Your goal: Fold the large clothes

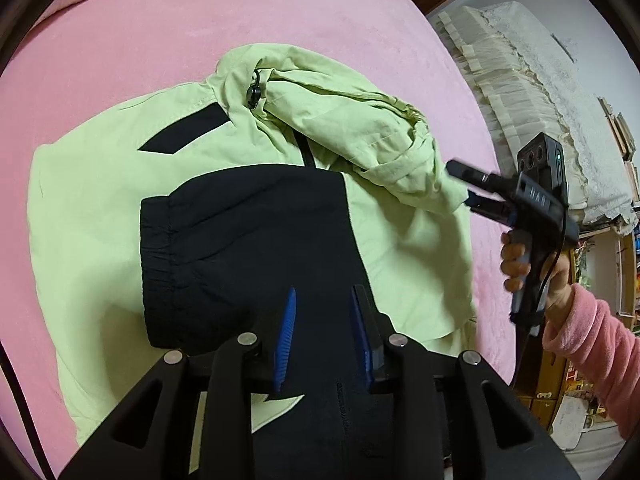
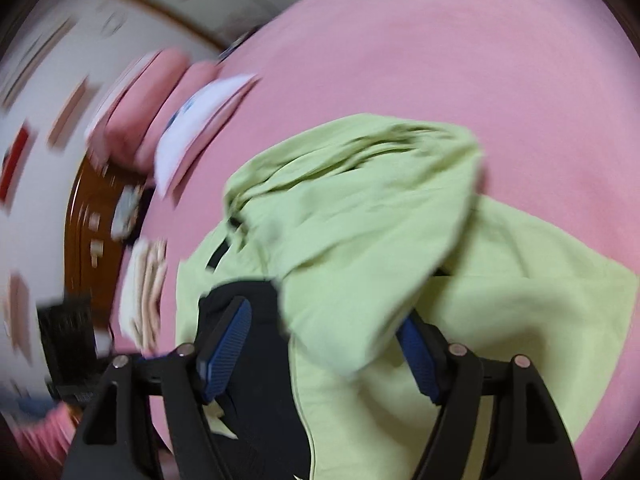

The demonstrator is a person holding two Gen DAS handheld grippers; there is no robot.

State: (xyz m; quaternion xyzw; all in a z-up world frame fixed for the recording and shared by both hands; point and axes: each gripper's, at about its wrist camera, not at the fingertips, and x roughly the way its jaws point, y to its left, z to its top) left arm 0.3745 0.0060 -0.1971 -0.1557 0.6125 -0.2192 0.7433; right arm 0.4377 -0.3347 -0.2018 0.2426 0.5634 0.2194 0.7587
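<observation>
The jacket (image 1: 100,184) lies spread on the pink bed (image 1: 160,20), black sleeve folded across; left tongs (image 1: 324,320) hover slightly parted, empty. Right view, blurred: right tongs (image 2: 320,344) gape wide around the green sleeve (image 2: 360,240), pads not pressing; best lay it flat before smoothing.

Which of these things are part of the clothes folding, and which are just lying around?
Part of the job:
- green and black jacket
- left gripper, jaws a little apart over the black sleeve
- right gripper, jaws wide open
- pink bed cover under the jacket

Just lying about:
- pillows
- lace-covered furniture
- shelves
</observation>
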